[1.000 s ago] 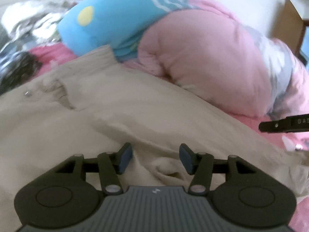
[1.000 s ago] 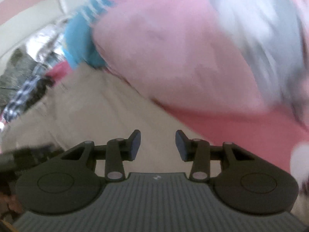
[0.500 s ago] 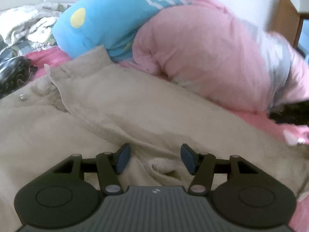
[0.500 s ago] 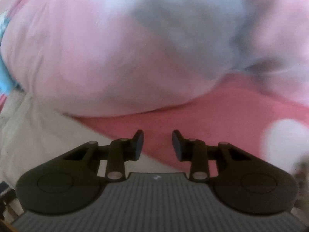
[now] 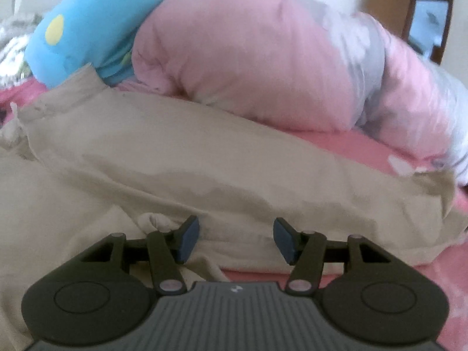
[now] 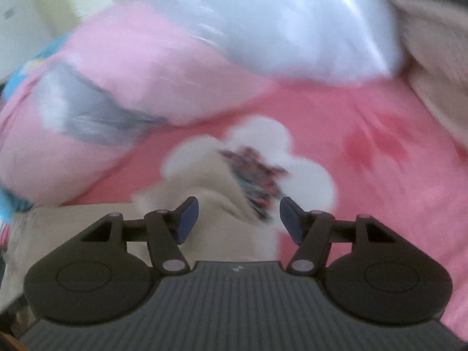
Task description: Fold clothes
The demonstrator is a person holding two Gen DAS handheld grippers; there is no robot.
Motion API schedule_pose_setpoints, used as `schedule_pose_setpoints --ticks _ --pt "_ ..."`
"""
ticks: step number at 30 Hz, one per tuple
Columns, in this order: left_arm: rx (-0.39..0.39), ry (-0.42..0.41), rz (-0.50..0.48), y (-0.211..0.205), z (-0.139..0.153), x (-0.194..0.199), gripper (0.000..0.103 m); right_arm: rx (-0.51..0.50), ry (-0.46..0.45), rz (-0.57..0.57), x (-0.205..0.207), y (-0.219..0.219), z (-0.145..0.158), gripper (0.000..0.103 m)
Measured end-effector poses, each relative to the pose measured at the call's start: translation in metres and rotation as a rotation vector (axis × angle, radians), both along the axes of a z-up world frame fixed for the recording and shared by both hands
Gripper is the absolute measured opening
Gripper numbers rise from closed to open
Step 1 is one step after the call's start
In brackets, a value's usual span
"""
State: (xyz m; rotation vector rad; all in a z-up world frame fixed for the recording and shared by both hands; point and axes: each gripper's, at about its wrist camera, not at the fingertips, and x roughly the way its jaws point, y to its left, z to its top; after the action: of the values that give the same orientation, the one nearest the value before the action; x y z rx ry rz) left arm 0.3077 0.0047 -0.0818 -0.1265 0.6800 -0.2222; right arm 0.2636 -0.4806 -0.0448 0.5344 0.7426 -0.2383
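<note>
Beige trousers [image 5: 181,163] lie spread across the pink bed sheet [image 5: 365,146] in the left wrist view, one leg running out to the right. My left gripper [image 5: 235,241] hovers open low over the near edge of that leg, nothing between its blue pads. In the blurred right wrist view the trouser leg's end [image 6: 216,201], with a patterned lining showing, lies between the fingers of my right gripper [image 6: 238,219]. Its jaws are opening and the pads stand clear of the cloth.
A bulky pink and grey duvet [image 5: 263,58] is heaped just behind the trousers, with a blue cushion [image 5: 96,29] at its left. More crumpled laundry sits at the far left. A wooden door shows at the top right. The sheet [image 6: 380,161] has white cloud shapes.
My right gripper swept fast to the right along the trouser leg to its end, rolled, and widened its jaws. My left gripper slid right along the near edge; the puckered fold now lies to its left.
</note>
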Motion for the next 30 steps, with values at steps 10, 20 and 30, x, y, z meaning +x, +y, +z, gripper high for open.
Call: schedule_pose_setpoints --ticks 10,20,30 --pt "0.031 -0.006 0.002 -0.001 -0.008 -0.004 0.058 0.373 -0.088 -0.1 -0.001 -0.012 -0.051 0.016" --pt "0.022 -0.003 0.007 0.0 -0.006 -0.003 0.057 -0.134 -0.276 0.38 -0.002 0.147 0.045 0.007" --pt "0.015 0.0 0.008 0.001 -0.005 -0.003 0.057 -0.275 -0.152 0.83 -0.026 0.266 -0.002 0.027"
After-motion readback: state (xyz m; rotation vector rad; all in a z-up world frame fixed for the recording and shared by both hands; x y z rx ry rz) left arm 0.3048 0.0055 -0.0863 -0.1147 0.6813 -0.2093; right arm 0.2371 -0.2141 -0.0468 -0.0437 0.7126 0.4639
